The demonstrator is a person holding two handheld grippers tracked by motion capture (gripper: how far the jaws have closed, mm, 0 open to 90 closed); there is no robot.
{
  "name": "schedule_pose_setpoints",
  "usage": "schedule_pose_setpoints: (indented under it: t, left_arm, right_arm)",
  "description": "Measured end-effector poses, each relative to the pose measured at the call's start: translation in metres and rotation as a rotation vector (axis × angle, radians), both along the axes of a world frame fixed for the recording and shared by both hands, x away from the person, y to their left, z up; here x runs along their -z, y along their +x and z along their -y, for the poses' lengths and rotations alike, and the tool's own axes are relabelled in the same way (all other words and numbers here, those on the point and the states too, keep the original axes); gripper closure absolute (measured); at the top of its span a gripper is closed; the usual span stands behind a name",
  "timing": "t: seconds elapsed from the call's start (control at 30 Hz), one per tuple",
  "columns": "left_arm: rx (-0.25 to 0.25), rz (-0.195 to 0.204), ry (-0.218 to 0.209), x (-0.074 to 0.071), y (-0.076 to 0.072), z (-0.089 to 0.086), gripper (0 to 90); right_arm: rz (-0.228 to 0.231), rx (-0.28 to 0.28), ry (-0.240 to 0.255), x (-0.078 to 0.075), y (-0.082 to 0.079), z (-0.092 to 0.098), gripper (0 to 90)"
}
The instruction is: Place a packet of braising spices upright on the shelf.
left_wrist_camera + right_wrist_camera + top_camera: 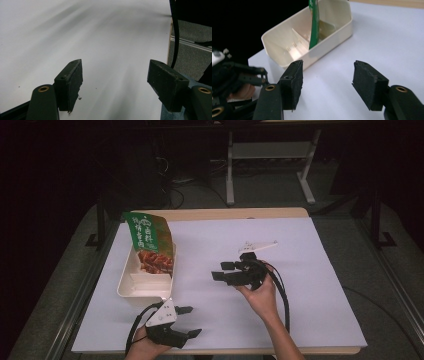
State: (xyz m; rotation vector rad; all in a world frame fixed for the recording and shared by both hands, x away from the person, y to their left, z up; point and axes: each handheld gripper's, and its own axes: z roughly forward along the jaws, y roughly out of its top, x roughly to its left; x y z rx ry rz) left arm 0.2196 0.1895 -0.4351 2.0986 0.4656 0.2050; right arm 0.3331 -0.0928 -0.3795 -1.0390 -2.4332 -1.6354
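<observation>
A cream tray (pixel 142 296) with inner dividers sits on the left of the white sheet. A green snack bag (pixel 150 240) stands upright in its far part. My left gripper (pixel 192 321) is near the front edge, just in front of the tray, open and empty over bare sheet (pixel 115 75). My right gripper (pixel 220 270) is held at the middle of the table, pointing left toward the tray. It is open with nothing between its fingers (pixel 327 75). In the right gripper view the tray (pixel 332 32) and the bag's edge (pixel 314 25) lie ahead, a short way off.
The white sheet (pixel 310 285) covers a wooden table whose edge (pixel 225 214) shows at the back. A black cable (pixel 176 32) hangs past the table's side. The left gripper (pixel 263 75) and its hand lie close to the tray's near corner. Another table's legs (pixel 230 170) stand beyond.
</observation>
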Motion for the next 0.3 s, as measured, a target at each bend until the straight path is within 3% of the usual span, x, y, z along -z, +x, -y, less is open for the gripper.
schedule_pose_setpoints:
  t: [0.3]
  left_arm:
    - [-0.005, -0.012, -0.031, -0.001, -0.001, -0.001, 27.8]
  right_arm:
    - [-0.008, -0.005, -0.008, 0.015, -0.022, 0.014, 38.2]
